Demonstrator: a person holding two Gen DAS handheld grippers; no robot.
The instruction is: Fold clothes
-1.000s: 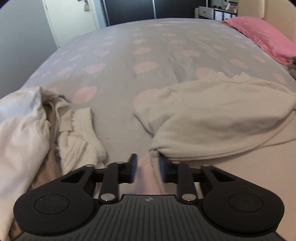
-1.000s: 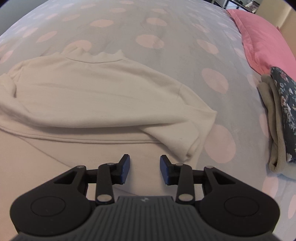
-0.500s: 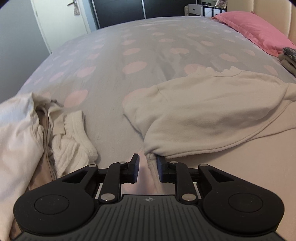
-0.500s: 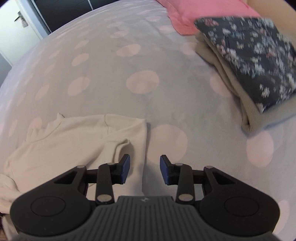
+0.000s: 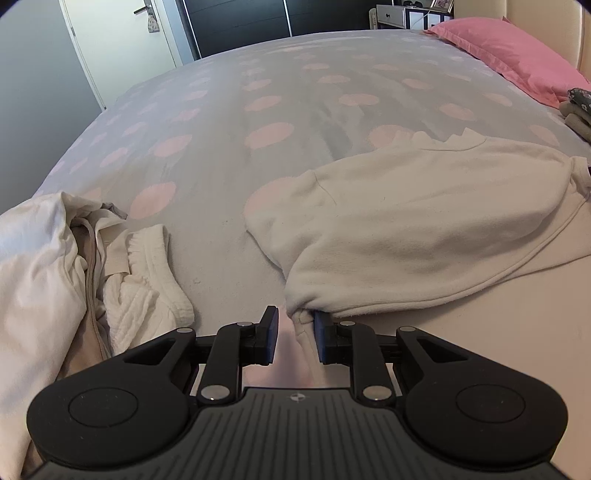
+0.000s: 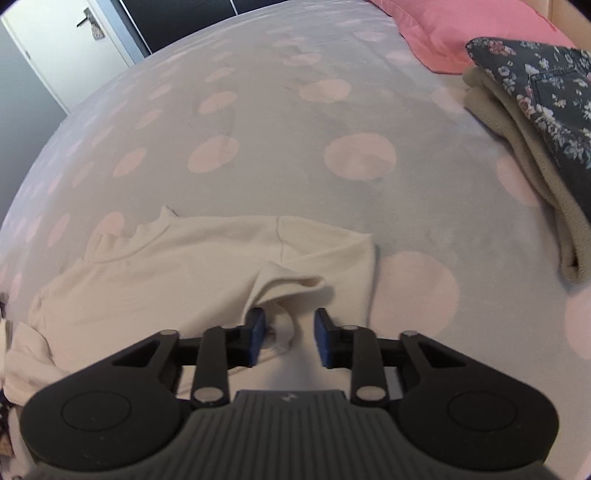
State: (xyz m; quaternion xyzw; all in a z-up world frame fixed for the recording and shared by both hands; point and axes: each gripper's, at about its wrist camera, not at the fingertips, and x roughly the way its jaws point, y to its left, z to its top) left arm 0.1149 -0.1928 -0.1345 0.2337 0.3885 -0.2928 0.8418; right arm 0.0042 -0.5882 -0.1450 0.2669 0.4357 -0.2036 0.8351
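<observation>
Cream sweatshirt (image 5: 424, 221) lies between unfolded heap (image 5: 48, 266) and folded stack (image 6: 535, 122).

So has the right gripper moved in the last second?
Yes. The right gripper has swung right: the folded clothes beside the pink pillow now fill far more of its view, the cream top less.

Bed (image 5: 229, 155) with grey, pink-dotted cover; pink pillow (image 5: 517, 55) at its head; white door (image 5: 122, 44) beyond, dark wardrobe (image 5: 236, 22) alongside.

Cream sweatshirt (image 5: 424, 221) on a grey bedspread (image 5: 229, 155) with pink dots, beside a pink pillow (image 5: 517, 55).
</observation>
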